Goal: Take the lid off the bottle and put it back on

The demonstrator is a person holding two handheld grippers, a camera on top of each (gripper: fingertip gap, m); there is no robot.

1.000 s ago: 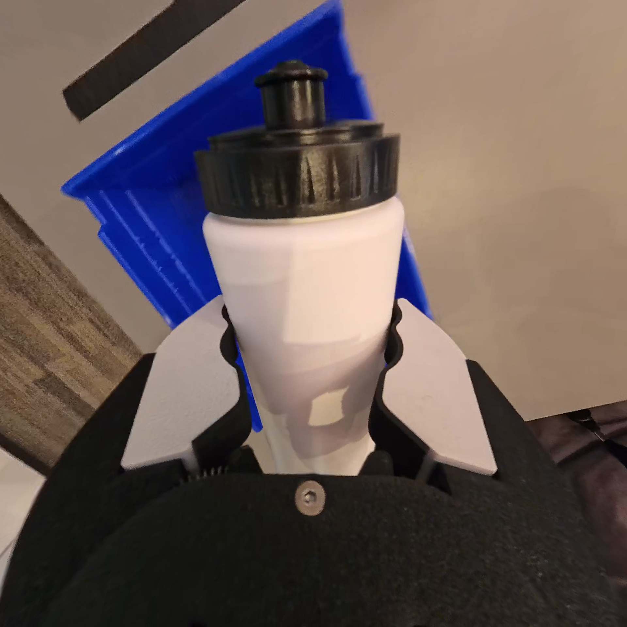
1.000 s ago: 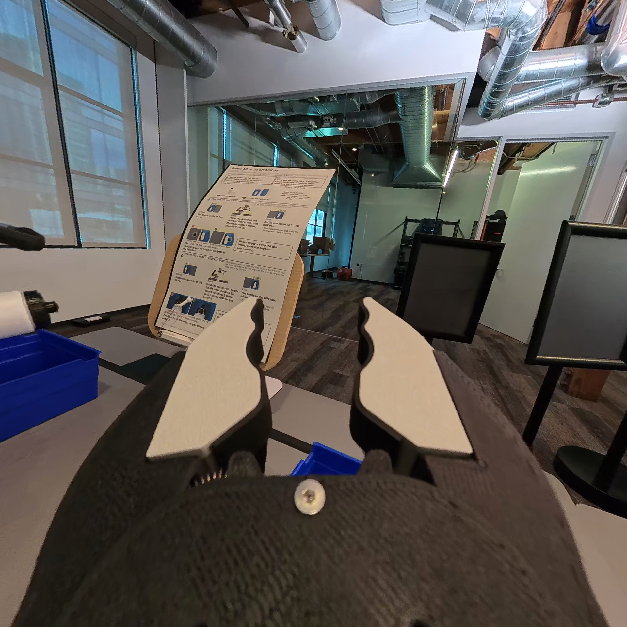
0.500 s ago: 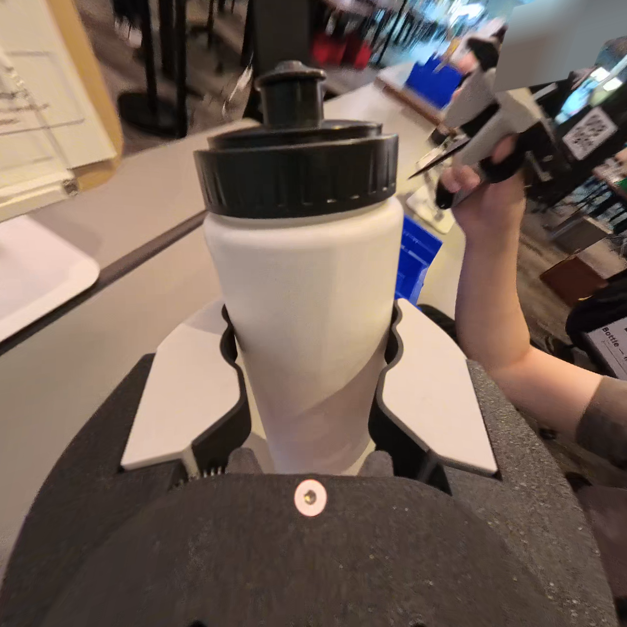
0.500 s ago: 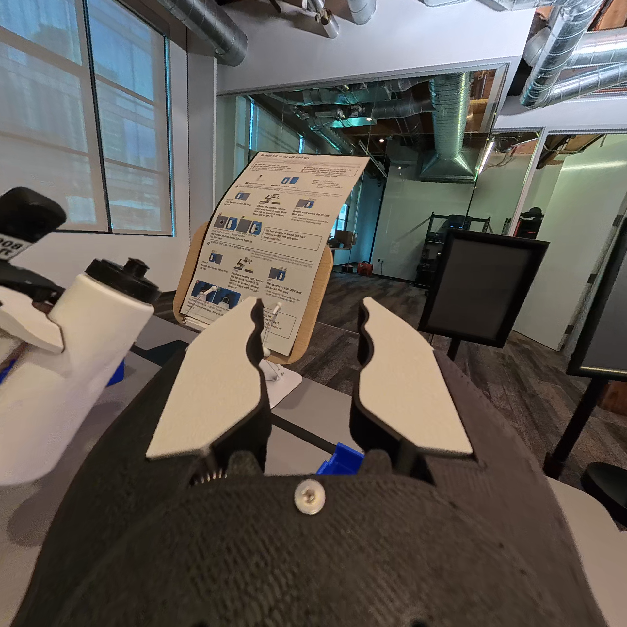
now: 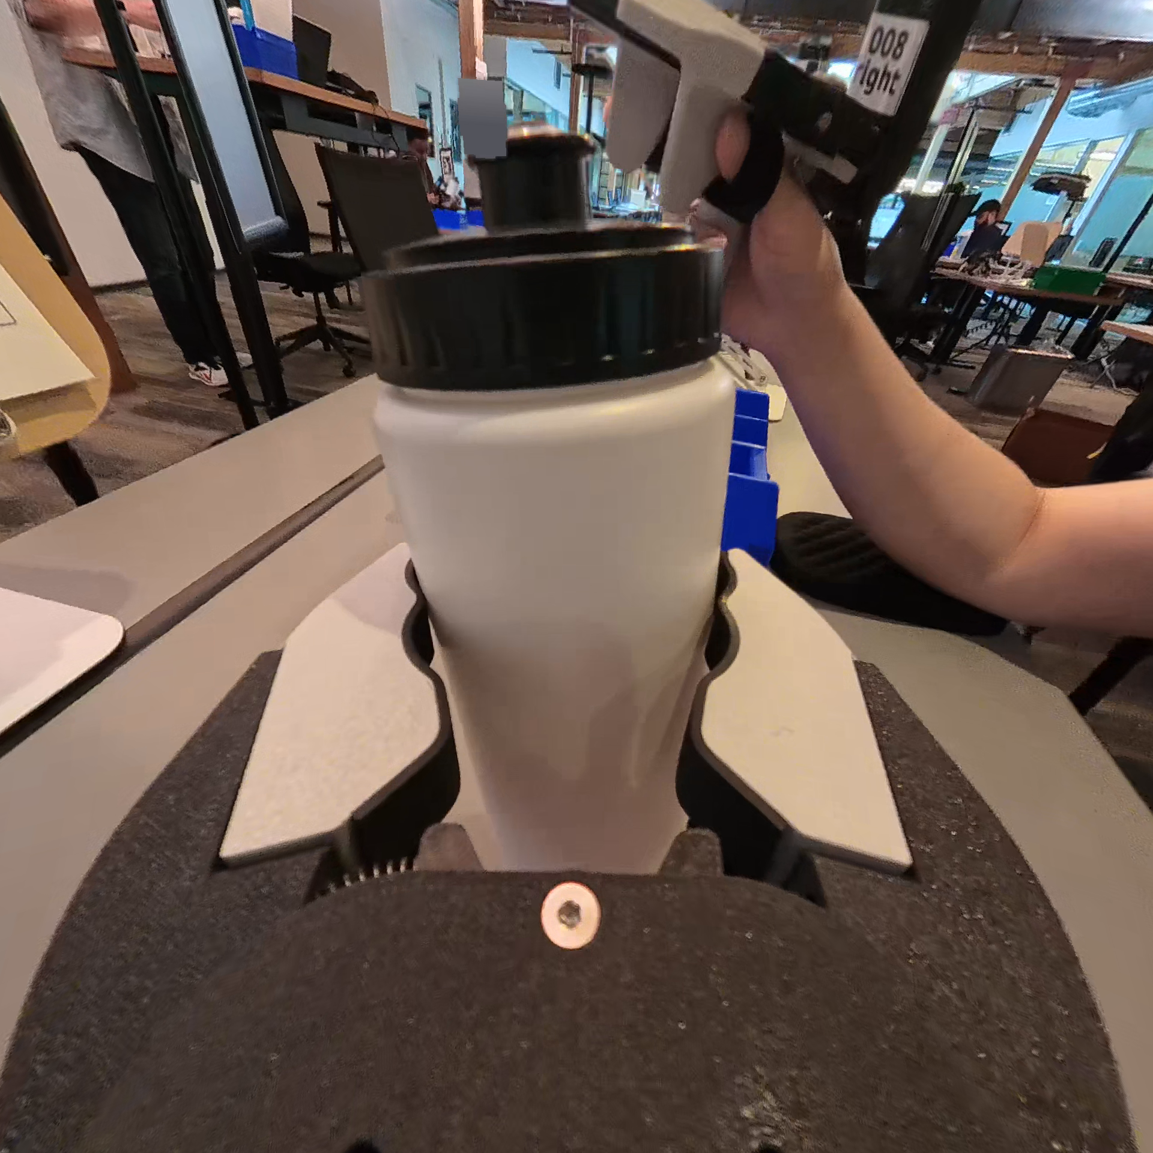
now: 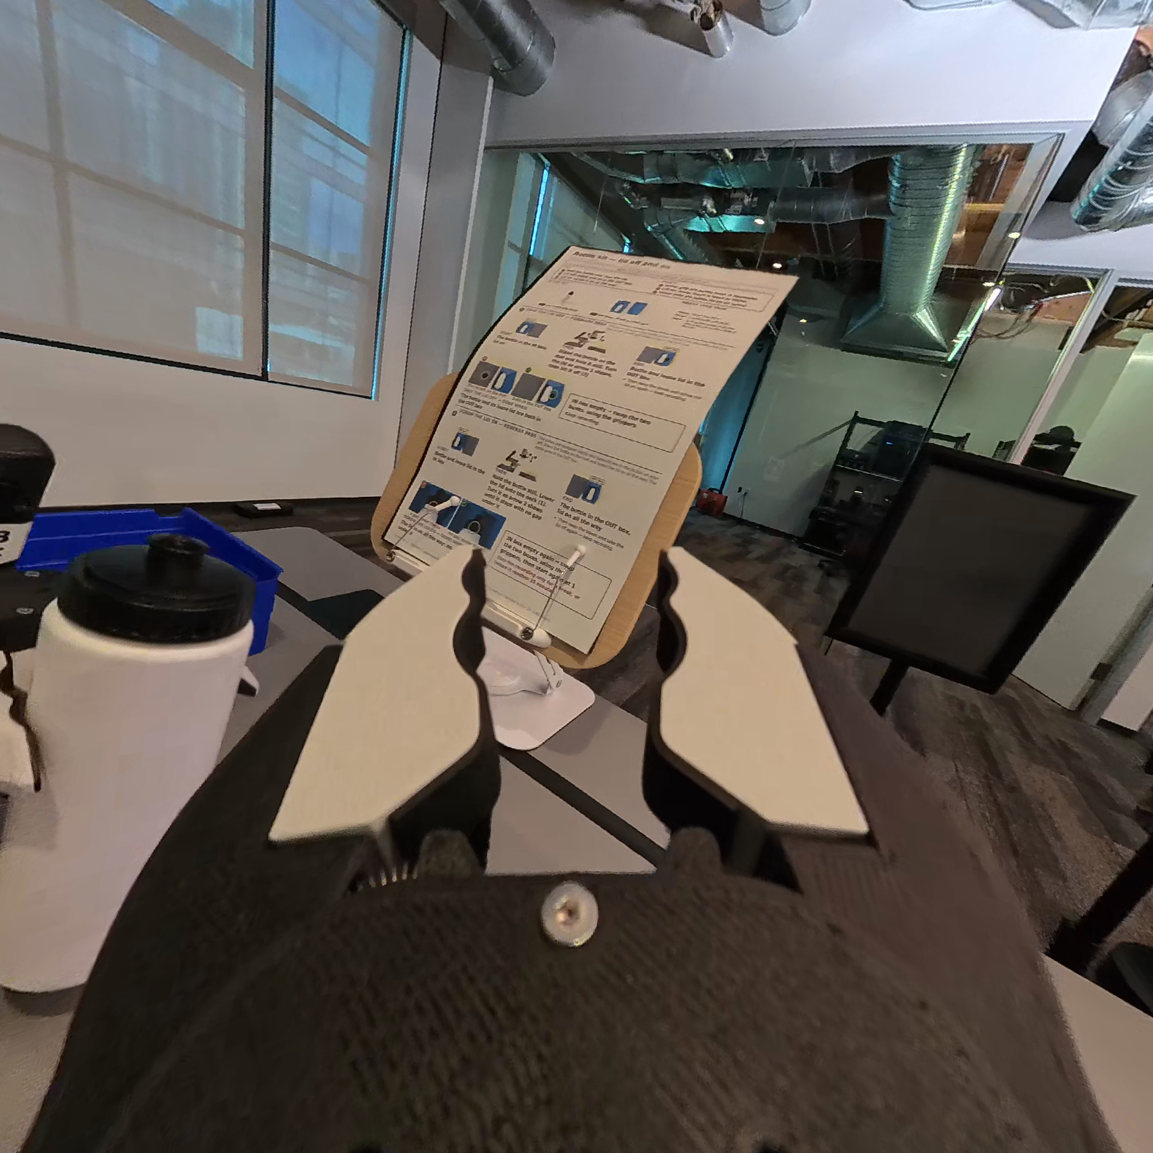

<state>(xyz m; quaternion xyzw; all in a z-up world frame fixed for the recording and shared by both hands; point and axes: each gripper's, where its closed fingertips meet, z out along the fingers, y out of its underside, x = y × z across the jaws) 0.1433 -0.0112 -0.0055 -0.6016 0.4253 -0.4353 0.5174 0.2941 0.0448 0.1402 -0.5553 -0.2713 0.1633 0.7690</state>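
Left gripper [image 5: 564, 599]: clamped on the bottle [image 5: 561, 561], one white finger [image 5: 349, 717] pressed to each side of its lower body.
Right gripper [image 6: 571, 580]: jaws spread wide with nothing between them; it touches nothing.
Bottle: white, gripped low, its long axis running up along the left gripper's fingers, top end away from the camera. In the right wrist view it stands upright, left of the right gripper [image 6: 125, 749].
Lid [image 5: 543, 312]: black, ribbed, seated on the bottle's top, its spout [image 5: 540, 181] pointing up.
Right gripper from the left view [image 5: 686, 93]: held in a hand [image 5: 773, 268] just beside the lid, up and to the right of it.
Bin [image 6: 143, 536]: blue, on the table [image 6: 574, 786] behind the bottle.
Sheet [image 6: 593, 424]: printed, on a stand beyond the right gripper.
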